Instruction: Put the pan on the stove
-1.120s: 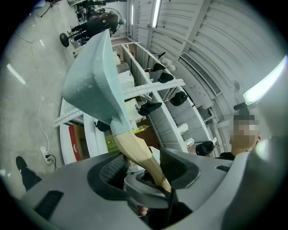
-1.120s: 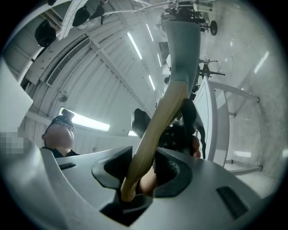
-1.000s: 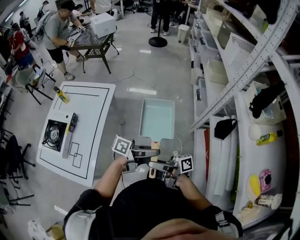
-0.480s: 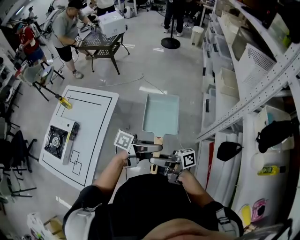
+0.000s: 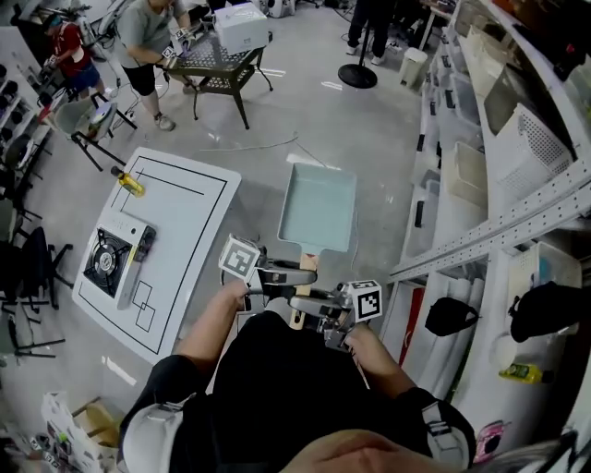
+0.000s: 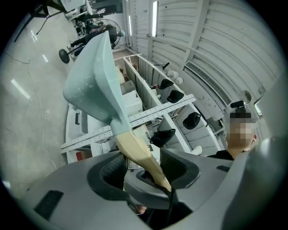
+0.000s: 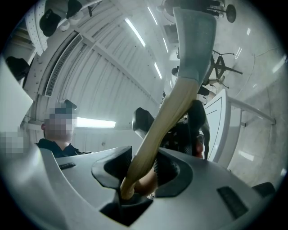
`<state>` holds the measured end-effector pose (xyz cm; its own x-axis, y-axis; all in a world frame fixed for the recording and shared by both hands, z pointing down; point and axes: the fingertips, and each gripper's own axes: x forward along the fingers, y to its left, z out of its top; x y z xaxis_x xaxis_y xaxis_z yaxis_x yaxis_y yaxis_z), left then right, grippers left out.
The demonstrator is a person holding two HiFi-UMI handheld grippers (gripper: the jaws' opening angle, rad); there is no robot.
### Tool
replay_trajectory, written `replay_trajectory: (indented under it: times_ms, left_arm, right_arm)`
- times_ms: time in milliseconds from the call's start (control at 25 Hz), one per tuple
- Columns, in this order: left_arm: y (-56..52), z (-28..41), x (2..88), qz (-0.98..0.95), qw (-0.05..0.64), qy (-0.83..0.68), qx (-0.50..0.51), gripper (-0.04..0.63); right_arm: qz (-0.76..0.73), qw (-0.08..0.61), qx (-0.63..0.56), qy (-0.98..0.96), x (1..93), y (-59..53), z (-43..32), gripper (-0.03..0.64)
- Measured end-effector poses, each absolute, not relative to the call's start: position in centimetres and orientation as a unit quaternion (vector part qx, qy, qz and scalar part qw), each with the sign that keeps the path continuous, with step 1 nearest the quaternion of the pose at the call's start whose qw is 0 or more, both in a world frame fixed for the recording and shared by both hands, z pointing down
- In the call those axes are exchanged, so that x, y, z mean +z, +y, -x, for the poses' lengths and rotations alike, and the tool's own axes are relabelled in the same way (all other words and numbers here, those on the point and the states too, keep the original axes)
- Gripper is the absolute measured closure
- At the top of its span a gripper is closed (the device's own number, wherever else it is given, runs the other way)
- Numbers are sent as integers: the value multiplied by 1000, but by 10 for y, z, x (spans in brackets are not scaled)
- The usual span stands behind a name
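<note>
Over a grey floor (image 5: 305, 111), left tongs (image 5: 297, 271) and right tongs (image 5: 303, 303) clamp the handle (image 5: 309, 262) of one pan (image 5: 319, 208), one stove (image 5: 109, 260) well apart.

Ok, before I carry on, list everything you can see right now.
pan: one, pale teal with wooden handle, held over the floor, right of the white table
white table: one, white with black lines, left side
stove: one, silver and black, on the white table
bottle: one, yellow, at the white table's far edge
black table: one, black, far back
box: one, white, on the black table
shelving: one run, white, along the right
bystanders: at least two, far back left
left gripper: one, grey, jaws closed on the pan's handle
right gripper: one, grey, jaws closed on the same handle
</note>
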<state>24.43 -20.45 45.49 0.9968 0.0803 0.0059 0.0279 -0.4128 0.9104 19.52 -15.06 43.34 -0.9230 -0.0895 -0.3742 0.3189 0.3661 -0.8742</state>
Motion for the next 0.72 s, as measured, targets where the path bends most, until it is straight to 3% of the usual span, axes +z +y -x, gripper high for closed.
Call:
replay_trajectory:
  times_ms: [280,720]
  left_arm:
    - [-240,-208,453,-847,531,-6,-21,367]
    - [-263,-66,448,-836,499,-168,-153,367]
  right_arm:
    - [-115,144,-563,806,439,-182,-163,459]
    - [-266,23,-574,774,442,-192,-49,460]
